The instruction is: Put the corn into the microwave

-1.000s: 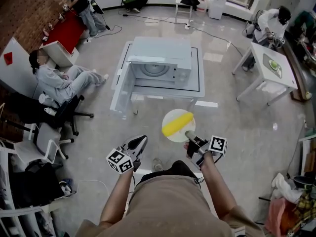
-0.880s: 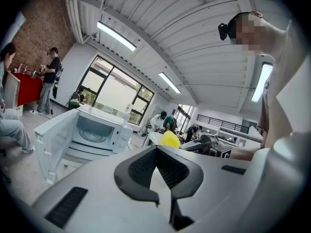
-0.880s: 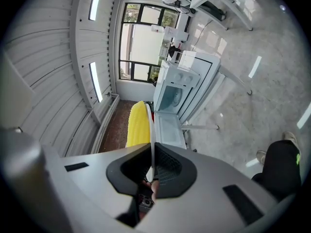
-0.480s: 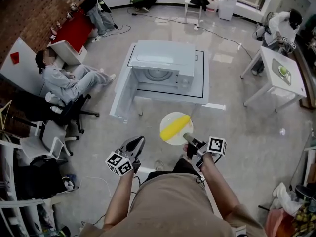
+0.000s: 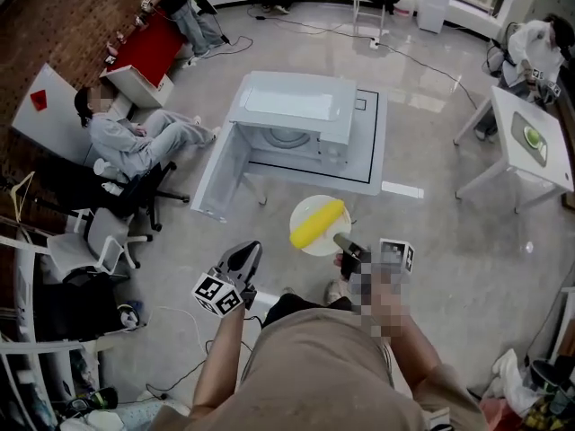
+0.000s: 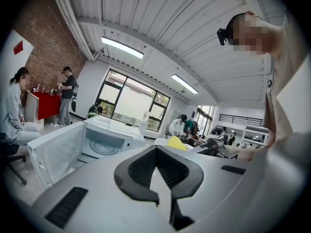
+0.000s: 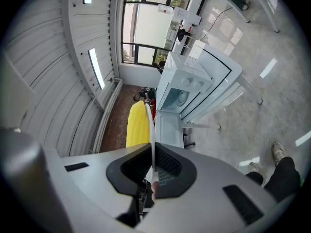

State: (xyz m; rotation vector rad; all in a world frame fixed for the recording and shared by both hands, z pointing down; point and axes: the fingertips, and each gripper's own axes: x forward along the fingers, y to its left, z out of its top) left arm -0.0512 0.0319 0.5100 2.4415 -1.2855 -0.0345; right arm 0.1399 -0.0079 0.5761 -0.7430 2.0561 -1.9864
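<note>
Right gripper [image 5: 340, 240] jaws clamped on round white plate [image 5: 306, 207] rim bearing yellow corn cob [image 5: 316, 224]; left gripper [image 5: 251, 250] closed, empty.

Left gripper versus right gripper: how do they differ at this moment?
The right gripper is shut on the rim of the plate carrying the corn; the left gripper is shut on nothing. The right gripper is rolled onto its side; the left gripper sits upright. Both point toward the open microwave.
</note>
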